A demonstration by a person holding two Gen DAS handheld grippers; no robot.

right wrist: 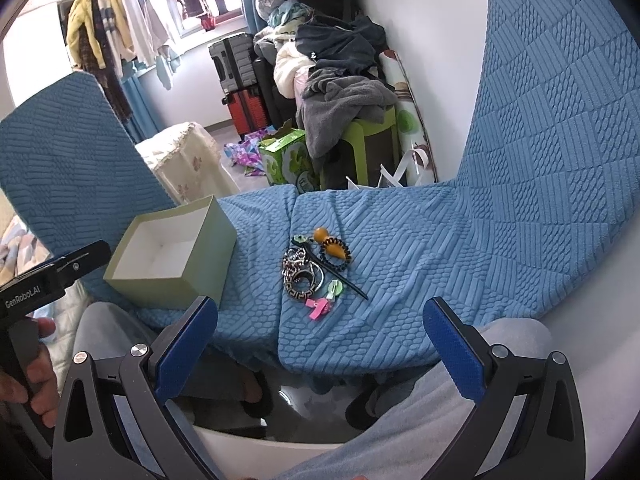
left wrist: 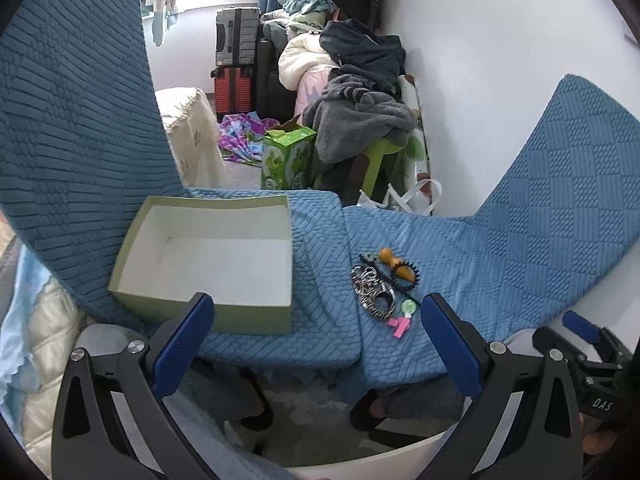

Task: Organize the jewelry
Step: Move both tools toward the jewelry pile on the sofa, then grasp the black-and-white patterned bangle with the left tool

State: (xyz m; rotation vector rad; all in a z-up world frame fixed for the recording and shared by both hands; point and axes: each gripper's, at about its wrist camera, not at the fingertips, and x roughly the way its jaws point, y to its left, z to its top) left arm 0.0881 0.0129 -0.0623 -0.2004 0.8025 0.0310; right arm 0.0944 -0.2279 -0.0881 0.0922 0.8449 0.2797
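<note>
A small heap of jewelry (left wrist: 382, 284) lies on the right blue-covered seat: an orange gourd pendant (left wrist: 394, 264), a black bead bracelet (right wrist: 336, 254), patterned bangles (right wrist: 302, 280), a black hair stick (right wrist: 346, 280) and pink and green clips (right wrist: 322, 300). An open pale green box (left wrist: 208, 256), white inside with nothing in it, sits on the left seat (right wrist: 256, 216). My left gripper (left wrist: 316, 312) hangs open before both seats, holding nothing. My right gripper (right wrist: 320, 316) is open too, just short of the heap (right wrist: 316, 268).
Two chairs in blue textured covers stand side by side, their backs (right wrist: 560, 120) rising left and right. Beyond them are a green carton (left wrist: 286, 156), a green stool under piled clothes (left wrist: 360, 108), suitcases (left wrist: 236, 60) and a white wall. A person's grey-trousered legs (right wrist: 400, 420) sit below.
</note>
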